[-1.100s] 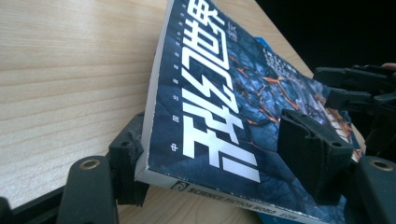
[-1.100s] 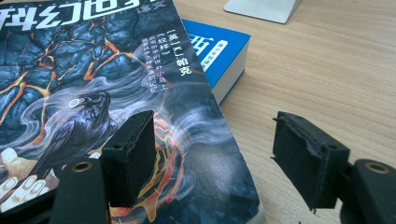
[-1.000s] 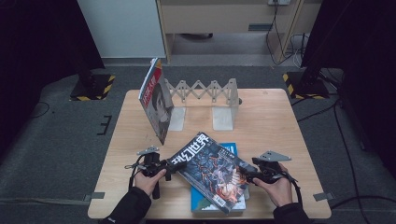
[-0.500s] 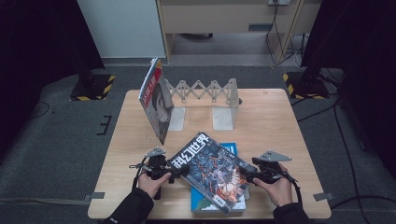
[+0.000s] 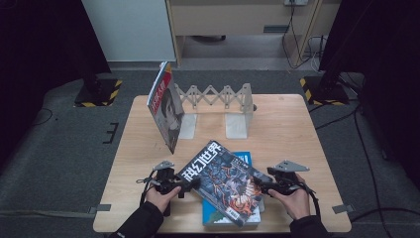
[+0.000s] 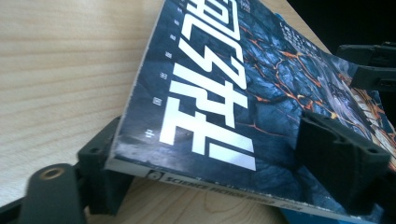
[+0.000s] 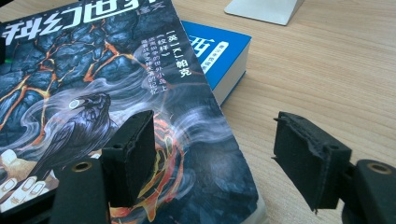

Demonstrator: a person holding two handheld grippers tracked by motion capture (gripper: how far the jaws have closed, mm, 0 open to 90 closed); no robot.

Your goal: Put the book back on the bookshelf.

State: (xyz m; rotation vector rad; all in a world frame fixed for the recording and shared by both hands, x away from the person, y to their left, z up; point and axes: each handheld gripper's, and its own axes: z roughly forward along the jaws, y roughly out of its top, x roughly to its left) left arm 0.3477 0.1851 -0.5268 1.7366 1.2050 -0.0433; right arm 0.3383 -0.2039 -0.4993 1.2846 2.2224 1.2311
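A glossy, dark magazine, its cover a print of cracked black rock with orange veins, a raven and large white characters, lies skewed on top of a thick blue paperback book near the 6 o'clock edge of the pale wood-grain table.

The left gripper is at the magazine's 9 o'clock corner. In its own view the magazine's edge sits between the two matt black, blocky pads, one under the corner and one above the cover; the jaws have just been opening and stand loose around it, not pressing.

The right gripper is at the magazine's 3 o'clock side. In its view the jaws are spread fairly wide, one foam-faced pad over the cover and the other over bare table, gripping nothing.

At 12 o'clock stands one white accordion-lattice book rack with two flat end plates. A second magazine, with a face on its cover, leans upright at the rack's 9 o'clock end. Count: two magazines, one book, one rack.
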